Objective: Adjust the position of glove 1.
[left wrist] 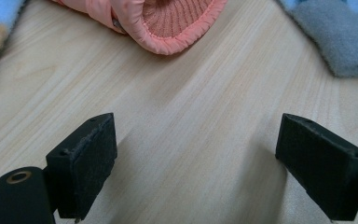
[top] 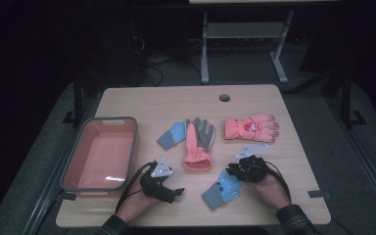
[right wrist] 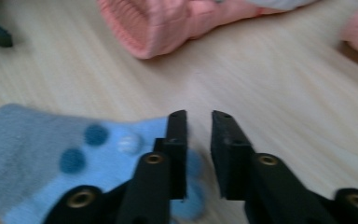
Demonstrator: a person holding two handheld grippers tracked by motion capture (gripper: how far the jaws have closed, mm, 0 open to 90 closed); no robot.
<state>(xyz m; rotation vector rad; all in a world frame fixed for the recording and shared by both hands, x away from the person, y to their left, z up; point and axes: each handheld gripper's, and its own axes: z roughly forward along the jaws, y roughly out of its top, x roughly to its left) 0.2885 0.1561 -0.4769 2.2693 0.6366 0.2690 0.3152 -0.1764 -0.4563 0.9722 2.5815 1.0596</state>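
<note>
Several gloves lie on the wooden table [top: 293, 161]. A pink-and-grey glove [top: 198, 142] rests over part of a blue glove [top: 171, 134] at the centre. A pink glove [top: 252, 127] lies to the right. A second blue glove [top: 223, 188] lies near the front. My right gripper [top: 231, 170] is at this glove's fingertip end. Its jaws [right wrist: 199, 116] are open by a narrow gap with nothing pinched, and the left jaw hangs over the blue glove [right wrist: 51, 149]. My left gripper [top: 176, 192] is wide open [left wrist: 196, 126] over bare wood, facing the pink cuff [left wrist: 168, 23].
A pink tub [top: 132, 147] with a grey rim stands empty at the table's left. A round cable hole [top: 224, 97] sits near the far edge. Beyond the table, a desk frame [top: 205, 49] stands on the dark floor. A grey cuff [left wrist: 335, 42] lies at the left gripper view's upper right.
</note>
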